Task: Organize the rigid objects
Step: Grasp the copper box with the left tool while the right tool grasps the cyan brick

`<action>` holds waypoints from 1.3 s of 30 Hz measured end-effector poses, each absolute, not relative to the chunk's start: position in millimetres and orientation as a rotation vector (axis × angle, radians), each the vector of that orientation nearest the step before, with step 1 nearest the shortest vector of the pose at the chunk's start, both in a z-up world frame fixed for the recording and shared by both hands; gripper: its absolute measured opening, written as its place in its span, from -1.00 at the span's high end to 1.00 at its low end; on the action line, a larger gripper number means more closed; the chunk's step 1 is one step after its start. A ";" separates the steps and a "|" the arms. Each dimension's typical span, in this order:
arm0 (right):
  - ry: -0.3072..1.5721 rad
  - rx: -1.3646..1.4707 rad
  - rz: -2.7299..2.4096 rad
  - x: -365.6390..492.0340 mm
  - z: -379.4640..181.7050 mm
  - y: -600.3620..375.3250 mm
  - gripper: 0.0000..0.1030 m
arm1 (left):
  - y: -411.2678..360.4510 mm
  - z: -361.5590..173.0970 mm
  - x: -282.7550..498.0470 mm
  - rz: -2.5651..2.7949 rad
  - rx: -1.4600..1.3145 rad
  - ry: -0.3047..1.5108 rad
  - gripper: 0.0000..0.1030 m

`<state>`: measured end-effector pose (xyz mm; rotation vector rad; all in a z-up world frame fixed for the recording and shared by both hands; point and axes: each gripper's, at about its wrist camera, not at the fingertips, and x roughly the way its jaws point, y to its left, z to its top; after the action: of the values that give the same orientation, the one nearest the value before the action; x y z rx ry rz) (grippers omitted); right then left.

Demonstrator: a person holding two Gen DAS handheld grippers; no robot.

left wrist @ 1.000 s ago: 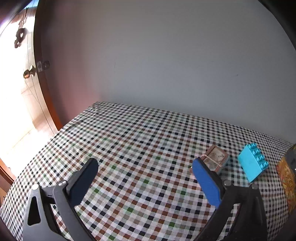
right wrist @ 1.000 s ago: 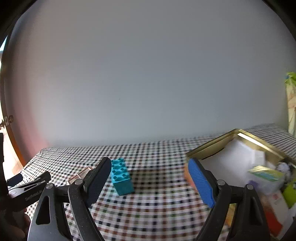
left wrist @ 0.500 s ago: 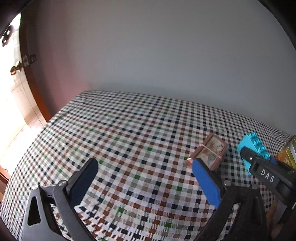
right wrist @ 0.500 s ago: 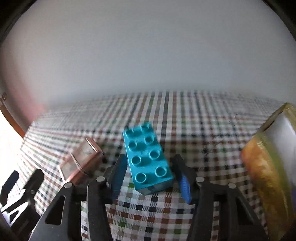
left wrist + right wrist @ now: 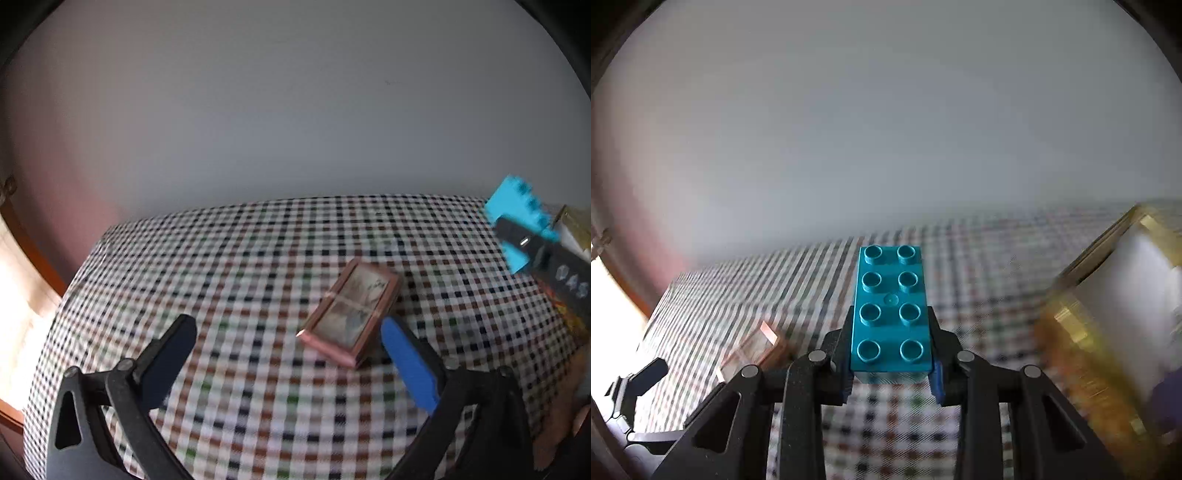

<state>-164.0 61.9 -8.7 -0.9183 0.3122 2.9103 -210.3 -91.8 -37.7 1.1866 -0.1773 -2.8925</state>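
Note:
My right gripper (image 5: 890, 332) holds a teal studded brick (image 5: 890, 295) by its long sides above the checked tablecloth (image 5: 960, 266); its jaws are still closing and the pads press on the brick. In the left wrist view the same brick (image 5: 513, 199) hangs at the far right, clear of the cloth. A small pink-framed box (image 5: 351, 314) with a band around it lies on the cloth. My left gripper (image 5: 288, 332) is just short of it, jaws wide and starting to close, the blue right fingertip (image 5: 395, 336) beside the box's near corner and nothing pressed.
A gold tin (image 5: 1071, 321) with white and coloured items inside stands at the right, close to the held brick. A plain wall runs behind the table. A wooden door frame (image 5: 33, 251) and bright floor lie past the table's left edge.
The right gripper came down around the brick, closed on it and lifted it off the cloth. The left gripper moved toward the pink box, which now sits larger and nearer its fingertips.

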 end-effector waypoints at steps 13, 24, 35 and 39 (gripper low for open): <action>0.327 -0.909 2.878 -172.8 -23.1 65.3 0.34 | -81.4 -51.5 -269.5 -2.965 1.435 -0.093 -0.05; 0.300 -0.844 2.900 -191.3 -28.2 60.5 0.34 | -117.2 -36.5 -239.1 -2.893 1.201 0.038 0.12; 0.142 -0.602 2.943 -183.1 -26.6 46.4 0.34 | -126.9 -9.8 -202.7 -2.885 0.875 0.143 0.12; 0.124 -0.594 2.942 -166.5 -26.2 56.4 0.33 | -131.1 -6.9 -196.1 -2.886 0.847 0.143 0.12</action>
<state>-166.5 56.4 -26.2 -0.5943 0.1240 2.9419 -196.1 -131.1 -6.9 0.8467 0.1425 -2.8861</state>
